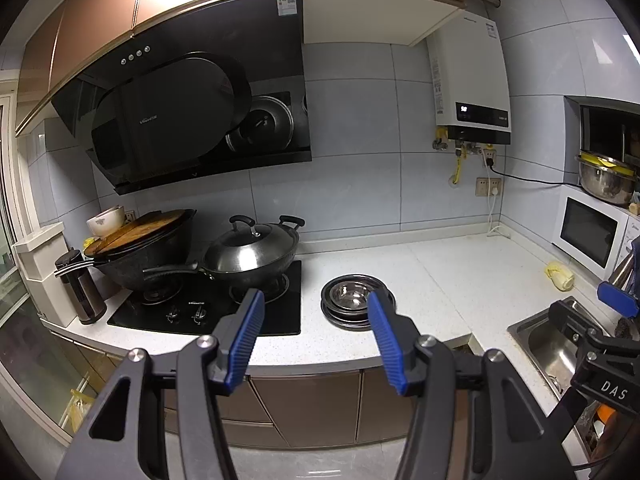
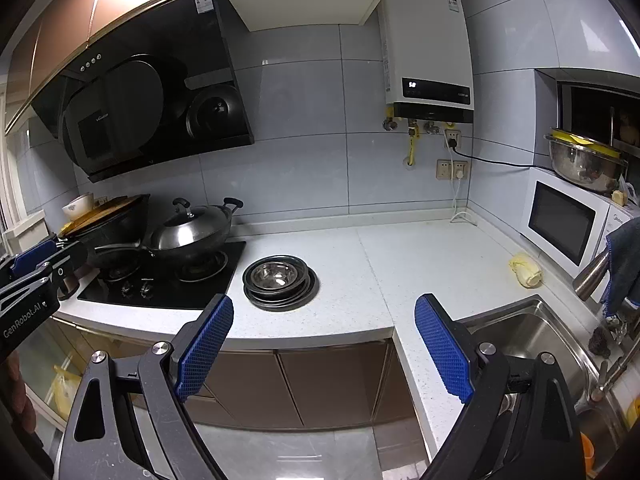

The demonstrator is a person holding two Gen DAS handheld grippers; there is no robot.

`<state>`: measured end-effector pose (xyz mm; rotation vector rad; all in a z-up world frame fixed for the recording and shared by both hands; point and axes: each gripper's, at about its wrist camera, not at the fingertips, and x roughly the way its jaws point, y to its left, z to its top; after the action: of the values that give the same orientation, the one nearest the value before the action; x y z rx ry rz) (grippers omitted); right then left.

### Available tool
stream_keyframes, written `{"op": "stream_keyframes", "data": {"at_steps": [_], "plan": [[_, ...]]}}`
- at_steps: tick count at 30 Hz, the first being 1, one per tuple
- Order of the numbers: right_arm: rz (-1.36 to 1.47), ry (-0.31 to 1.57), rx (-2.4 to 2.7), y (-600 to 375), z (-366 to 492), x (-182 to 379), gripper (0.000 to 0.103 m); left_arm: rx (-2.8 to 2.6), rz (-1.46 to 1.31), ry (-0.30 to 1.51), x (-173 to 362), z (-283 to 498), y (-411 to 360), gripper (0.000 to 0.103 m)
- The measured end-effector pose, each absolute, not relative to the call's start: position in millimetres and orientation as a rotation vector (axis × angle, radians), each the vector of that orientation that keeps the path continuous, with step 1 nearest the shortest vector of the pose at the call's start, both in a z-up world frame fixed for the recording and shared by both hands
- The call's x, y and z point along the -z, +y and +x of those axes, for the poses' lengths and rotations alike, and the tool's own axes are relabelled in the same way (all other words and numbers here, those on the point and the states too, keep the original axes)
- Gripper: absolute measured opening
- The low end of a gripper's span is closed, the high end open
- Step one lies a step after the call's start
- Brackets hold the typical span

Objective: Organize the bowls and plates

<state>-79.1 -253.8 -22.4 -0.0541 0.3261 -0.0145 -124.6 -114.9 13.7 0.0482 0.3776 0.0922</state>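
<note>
left gripper: wide open, holding nothing, off the counter edge | right gripper: also gaping, empty | stack of steel plates and bowls: sits on the white countertop just right of the stove, apart from both grippers | sink: far right

The right gripper is held wide open with nothing between its blue pads. A stack of metal plates and bowls is seen on the white counter, beside the black stove.
</note>
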Motion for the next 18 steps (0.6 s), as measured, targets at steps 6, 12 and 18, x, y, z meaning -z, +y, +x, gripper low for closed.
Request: {"op": "stream_keyframes", "data": {"at_steps": [6,12,18], "plan": [[-0.056,0.325,0.018,-254.3,-80.0,21.3,0.089,-0.092,0.048,0.379,-13.6,-123.8,-112.1,0.052],[-0.057,0.327,0.015,-253.3,-79.9,21.1,0.089,-0.102,0.044,0.383,-11.6,-126.6,-115.7,0.052],[-0.06,0.331,0.013,-249.8,-78.6,21.2,0.089,-0.109,0.046,0.39,-10.2,-128.4,-117.6,0.052]]}}
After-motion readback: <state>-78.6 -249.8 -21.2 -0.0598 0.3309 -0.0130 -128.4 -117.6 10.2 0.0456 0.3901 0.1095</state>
